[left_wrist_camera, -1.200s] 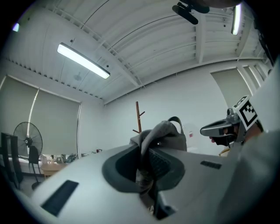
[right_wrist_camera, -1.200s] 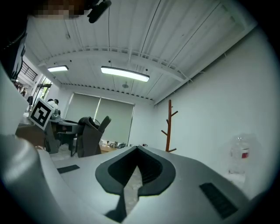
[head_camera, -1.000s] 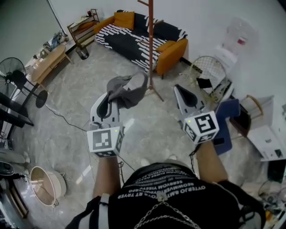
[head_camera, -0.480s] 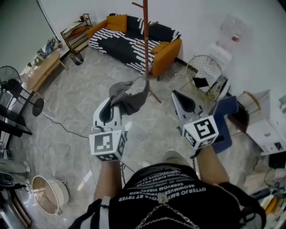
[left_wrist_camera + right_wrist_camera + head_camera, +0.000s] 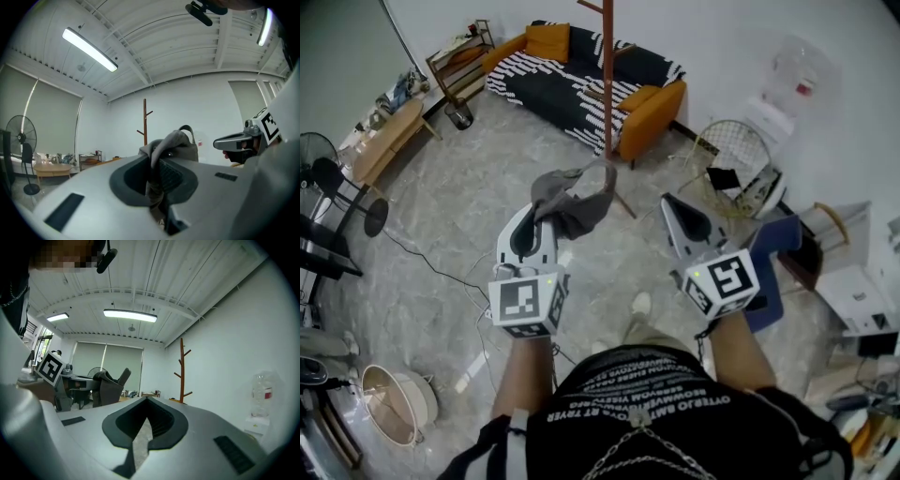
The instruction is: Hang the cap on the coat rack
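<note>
A grey cap (image 5: pixel 574 201) hangs from the tip of my left gripper (image 5: pixel 546 208), which is shut on its fabric. In the left gripper view the cap (image 5: pixel 174 144) bunches up between the jaws, its strap loop standing on top. The brown wooden coat rack (image 5: pixel 607 82) stands ahead on the floor, in front of the sofa, and its pole with side pegs (image 5: pixel 145 121) rises beyond the cap. My right gripper (image 5: pixel 667 201) is held level to the right, shut and empty, and its own view has the rack (image 5: pixel 182 372) ahead on the right.
A striped sofa with orange cushions (image 5: pixel 581 80) stands behind the rack. A wire basket (image 5: pixel 731 145) and a water dispenser (image 5: pixel 787 89) are at the right, with a blue chair (image 5: pixel 773 253) nearer. At the left are a fan (image 5: pixel 337 183) and a low table (image 5: pixel 384 136). A cable (image 5: pixel 441 267) crosses the marble floor.
The room has shifted slightly in the head view as the person steps, and a shoe now shows below the grippers. Both grippers keep their pose, and the cap stays held.
</note>
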A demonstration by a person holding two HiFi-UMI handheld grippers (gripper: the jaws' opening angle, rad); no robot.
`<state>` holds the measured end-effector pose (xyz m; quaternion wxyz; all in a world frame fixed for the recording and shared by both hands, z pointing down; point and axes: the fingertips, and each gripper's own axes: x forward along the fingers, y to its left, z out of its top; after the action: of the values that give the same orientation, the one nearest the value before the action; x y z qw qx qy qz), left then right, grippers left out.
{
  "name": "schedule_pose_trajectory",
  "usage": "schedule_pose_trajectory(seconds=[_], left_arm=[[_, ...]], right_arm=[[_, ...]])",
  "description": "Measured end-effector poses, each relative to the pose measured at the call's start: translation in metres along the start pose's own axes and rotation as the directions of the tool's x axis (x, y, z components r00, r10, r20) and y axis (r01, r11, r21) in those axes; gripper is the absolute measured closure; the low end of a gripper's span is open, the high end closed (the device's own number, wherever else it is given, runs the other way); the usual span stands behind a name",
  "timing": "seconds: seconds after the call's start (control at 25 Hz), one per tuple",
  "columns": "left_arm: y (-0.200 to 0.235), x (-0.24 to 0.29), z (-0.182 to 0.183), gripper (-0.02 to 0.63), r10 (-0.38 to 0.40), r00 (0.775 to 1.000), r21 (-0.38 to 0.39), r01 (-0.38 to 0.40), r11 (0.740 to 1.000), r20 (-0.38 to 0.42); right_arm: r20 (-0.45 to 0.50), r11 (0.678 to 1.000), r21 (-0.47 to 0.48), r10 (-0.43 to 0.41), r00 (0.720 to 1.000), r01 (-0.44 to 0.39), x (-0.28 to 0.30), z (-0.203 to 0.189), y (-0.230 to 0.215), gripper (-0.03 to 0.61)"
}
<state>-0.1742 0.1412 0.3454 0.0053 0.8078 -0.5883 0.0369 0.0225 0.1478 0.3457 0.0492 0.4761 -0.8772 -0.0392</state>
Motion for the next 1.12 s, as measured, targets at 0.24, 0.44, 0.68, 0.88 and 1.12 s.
schedule_pose_trajectory(seconds=[0.24, 0.44, 0.68, 0.88, 1.12], left_arm=[[-0.001, 0.056, -0.004, 0.598, 0.015, 0.999, 0.001, -0.015, 1.0, -0.032], [-0.001, 0.11, -0.005, 0.598, 0.017, 0.999, 0.016, -0.017, 1.0, -0.045], [-0.003, 0.161, 0.007, 0.598, 0.058, 0.997, 0.024, -0.058, 0.998, -0.043], [-0.012, 0.196, 0.022, 0.598, 0.092, 0.995, 0.026, -0.091, 0.995, -0.034], [-0.023, 0.222, 0.024, 0.598, 0.147, 0.988, 0.02, -0.146, 0.989, -0.04]], right_arm=[[-0.001, 1.0, 0.003, 0.03, 1.0, -0.03, 0.044, -0.01, -0.039, 0.575], [-0.001, 0.998, -0.001, 0.064, 0.998, -0.064, 0.081, -0.013, -0.075, 0.575], [0.013, 0.995, -0.012, 0.097, 0.995, -0.097, 0.111, -0.006, -0.119, 0.575], [0.021, 0.994, -0.009, 0.109, 0.994, -0.108, 0.124, -0.005, -0.157, 0.575], [0.043, 0.992, -0.015, 0.122, 0.992, -0.121, 0.134, -0.006, -0.195, 0.575]])
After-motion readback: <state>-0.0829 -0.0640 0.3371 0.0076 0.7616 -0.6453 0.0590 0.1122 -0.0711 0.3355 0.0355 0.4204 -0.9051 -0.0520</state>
